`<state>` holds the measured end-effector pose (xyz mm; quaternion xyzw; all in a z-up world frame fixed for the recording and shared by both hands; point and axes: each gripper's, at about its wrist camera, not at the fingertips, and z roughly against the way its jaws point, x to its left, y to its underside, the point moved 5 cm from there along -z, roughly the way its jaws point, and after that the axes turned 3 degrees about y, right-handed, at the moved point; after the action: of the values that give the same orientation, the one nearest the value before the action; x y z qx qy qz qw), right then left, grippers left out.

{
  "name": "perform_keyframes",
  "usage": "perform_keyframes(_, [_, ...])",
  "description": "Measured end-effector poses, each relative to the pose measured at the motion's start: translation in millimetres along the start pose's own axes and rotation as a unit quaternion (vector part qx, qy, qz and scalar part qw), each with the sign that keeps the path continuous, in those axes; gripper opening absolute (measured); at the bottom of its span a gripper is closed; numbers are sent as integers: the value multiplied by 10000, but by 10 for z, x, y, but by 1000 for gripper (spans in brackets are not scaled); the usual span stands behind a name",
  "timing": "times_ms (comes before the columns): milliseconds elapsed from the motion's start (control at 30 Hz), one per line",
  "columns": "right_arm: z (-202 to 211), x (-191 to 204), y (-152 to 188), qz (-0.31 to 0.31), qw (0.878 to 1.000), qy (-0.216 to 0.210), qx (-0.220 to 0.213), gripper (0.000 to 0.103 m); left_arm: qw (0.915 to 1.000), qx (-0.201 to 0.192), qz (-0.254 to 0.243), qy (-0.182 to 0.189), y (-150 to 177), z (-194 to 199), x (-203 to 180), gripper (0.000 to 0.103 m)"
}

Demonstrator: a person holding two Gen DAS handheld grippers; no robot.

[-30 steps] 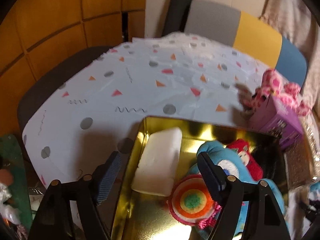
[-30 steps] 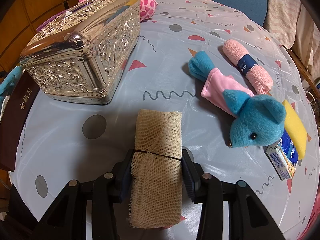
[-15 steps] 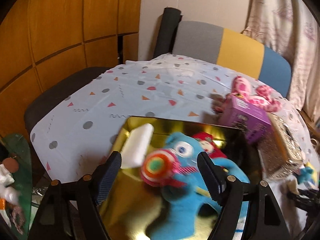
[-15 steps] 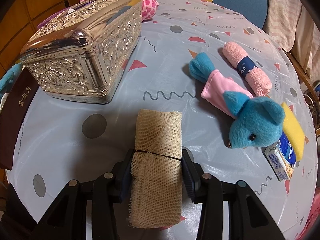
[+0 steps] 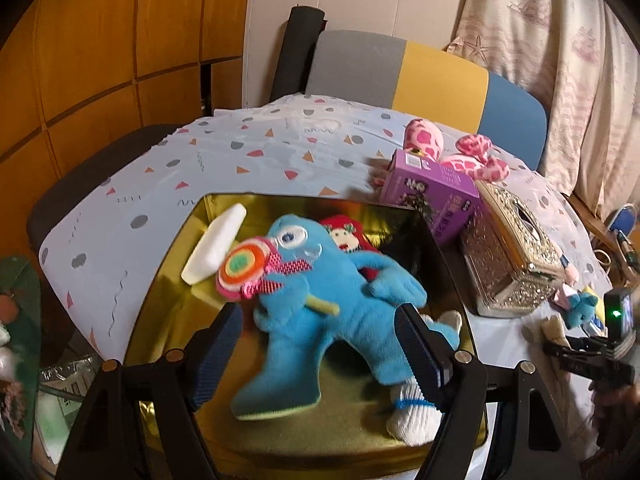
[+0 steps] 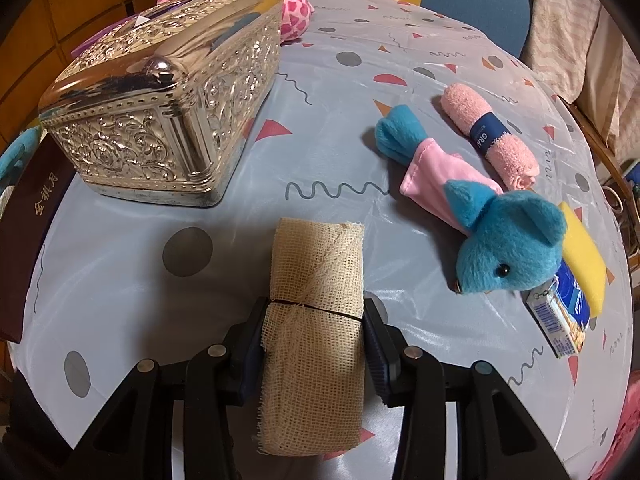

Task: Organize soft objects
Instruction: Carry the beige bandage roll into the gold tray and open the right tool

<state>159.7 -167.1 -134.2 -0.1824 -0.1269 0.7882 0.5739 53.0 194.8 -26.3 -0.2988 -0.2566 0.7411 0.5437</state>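
In the left wrist view a gold tray (image 5: pixel 172 280) holds a blue plush monster (image 5: pixel 320 300), a striped round plush (image 5: pixel 240 270), a white sponge (image 5: pixel 214 246), a red doll (image 5: pixel 344 236) and a white sock (image 5: pixel 412 416). My left gripper (image 5: pixel 318 354) is open and empty above the monster. In the right wrist view my right gripper (image 6: pixel 314 342) is shut on a beige gauze roll (image 6: pixel 316 304) above the table. A blue mouse plush (image 6: pixel 500 244) and a pink rolled towel (image 6: pixel 488 136) lie to the right.
A silver ornate box (image 6: pixel 160 108) stands left of the gauze, a dark red book (image 6: pixel 28 236) at the left edge. A yellow sponge (image 6: pixel 584 256) and small carton (image 6: pixel 560 312) lie by the mouse. A purple box (image 5: pixel 434 196) and pink plush (image 5: pixel 460 152) sit behind the tray.
My left gripper pulled back and rose, so the whole tray and the blue monster come into view. My right gripper holds the gauze roll nearly still.
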Motion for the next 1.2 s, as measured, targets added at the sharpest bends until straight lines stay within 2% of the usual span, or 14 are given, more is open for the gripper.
perform_keyframes(533, [135,14,114,-539,9982,264,60,43,9999,71,59,-39,189,77,103,79])
perform_keyframes(800, [282,8,216,-806,9964,169,213,43,9999,33,133,-9,211,142,166,79])
perform_keyframes(1000, [802,130,169,-929,9947,-183,-391,43,9995,13,312,-29,243,186,279,79])
perform_keyframes(1200, [1389,770,-168,-157,9909,-783,-1087,43,9980,-43,584,-230,260,242,505,79])
